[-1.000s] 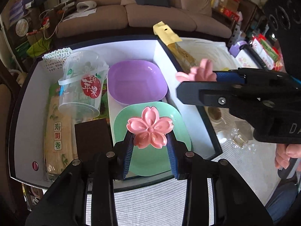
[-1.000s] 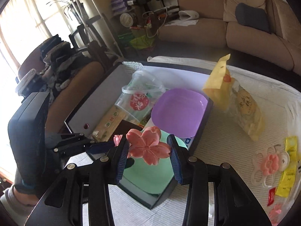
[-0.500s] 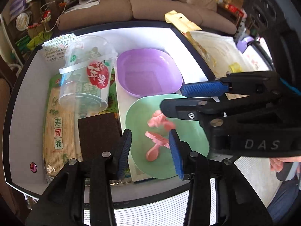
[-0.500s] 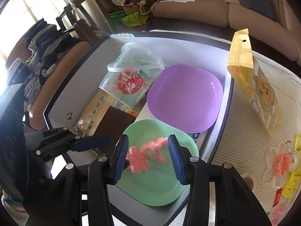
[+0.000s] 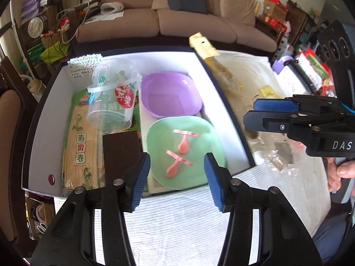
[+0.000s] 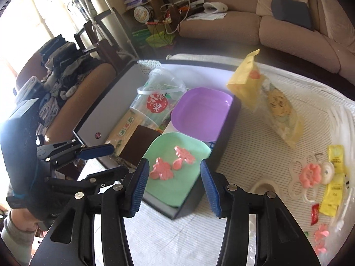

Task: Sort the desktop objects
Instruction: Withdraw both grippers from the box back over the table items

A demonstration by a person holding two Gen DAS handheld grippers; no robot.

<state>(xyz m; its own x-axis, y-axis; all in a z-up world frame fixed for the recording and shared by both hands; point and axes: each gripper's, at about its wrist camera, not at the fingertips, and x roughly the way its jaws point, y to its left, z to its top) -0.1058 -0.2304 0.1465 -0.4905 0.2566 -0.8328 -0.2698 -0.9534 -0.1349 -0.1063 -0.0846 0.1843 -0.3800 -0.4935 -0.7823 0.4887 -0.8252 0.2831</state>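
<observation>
Bright daylight floods in from the window [image 6: 33, 17] at far left, blowing it out to white glare. Both fisheye views bow heavily with black corners. The yellow bag [image 6: 273, 97] and bench [image 5: 188, 221] are motion-blurred.

White letters "DAS" stand on the black body of the right gripper [image 5: 250, 113], seen right of the left gripper's view. Ahead and left, a bamboo mat pack [image 5: 81, 148] reads "寿司卷" down its label.
</observation>
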